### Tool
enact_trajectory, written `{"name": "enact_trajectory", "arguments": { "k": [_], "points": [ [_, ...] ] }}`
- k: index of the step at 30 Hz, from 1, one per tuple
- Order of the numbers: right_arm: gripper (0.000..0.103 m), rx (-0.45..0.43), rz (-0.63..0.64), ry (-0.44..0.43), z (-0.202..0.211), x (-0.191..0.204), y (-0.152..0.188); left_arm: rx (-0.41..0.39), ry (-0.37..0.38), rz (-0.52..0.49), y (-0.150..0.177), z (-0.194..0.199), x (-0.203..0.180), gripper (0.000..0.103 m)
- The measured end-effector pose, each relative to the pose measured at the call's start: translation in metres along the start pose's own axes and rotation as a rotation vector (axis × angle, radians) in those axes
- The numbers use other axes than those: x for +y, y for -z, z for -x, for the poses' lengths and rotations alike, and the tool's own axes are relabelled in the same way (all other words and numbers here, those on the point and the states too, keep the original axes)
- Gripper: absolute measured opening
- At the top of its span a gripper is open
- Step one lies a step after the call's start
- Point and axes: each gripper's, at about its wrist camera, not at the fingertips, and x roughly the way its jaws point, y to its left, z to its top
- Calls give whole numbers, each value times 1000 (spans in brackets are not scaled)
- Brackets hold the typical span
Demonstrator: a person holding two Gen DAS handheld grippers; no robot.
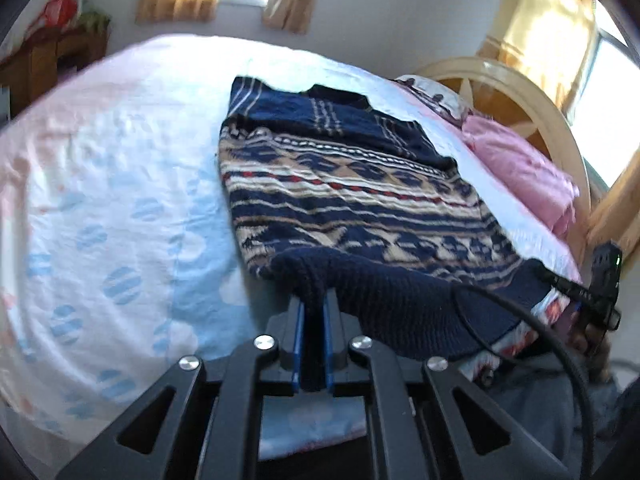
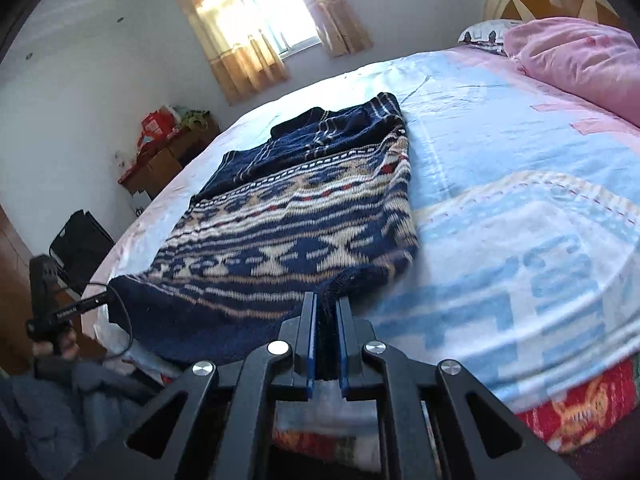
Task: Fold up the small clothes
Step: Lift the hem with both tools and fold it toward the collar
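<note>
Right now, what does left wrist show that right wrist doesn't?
Left wrist only: left gripper shut on the sweater hem, and a second window by the headboard.
Right wrist only: right gripper shut on the hem's other corner, and a red printed edge under the sheet.
Both: sweater flat on the bed, pink pillow, curtained window, wooden dresser.

Daylight pours through the curtained rectangular glass window (image 2: 260, 12) on the far wall, blown out to white glare. Away from the window, the pale blue patterned cotton bedsheet (image 1: 132, 184) looks soft and blurred. Both fisheye views bend strongly, with dark vignetted corners.
</note>
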Motion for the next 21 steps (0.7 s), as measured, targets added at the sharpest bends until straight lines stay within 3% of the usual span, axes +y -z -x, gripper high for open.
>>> {"name": "enact_trajectory", "arguments": {
  "k": [4, 9, 15, 21],
  "points": [
    [7, -34, -18, -36, -7, 4, -21, -11, 81, 126, -16, -3, 20, 8],
    [7, -97, -5, -83, 4, 16, -47, -61, 120, 130, -42, 6, 15, 8],
    [7, -158, -2, -67, 3, 20, -82, -145, 166, 146, -86, 12, 13, 8],
    [7, -203, -47, -80, 4, 15, -114, -178, 202, 191, -118, 8, 20, 7]
  ]
}}
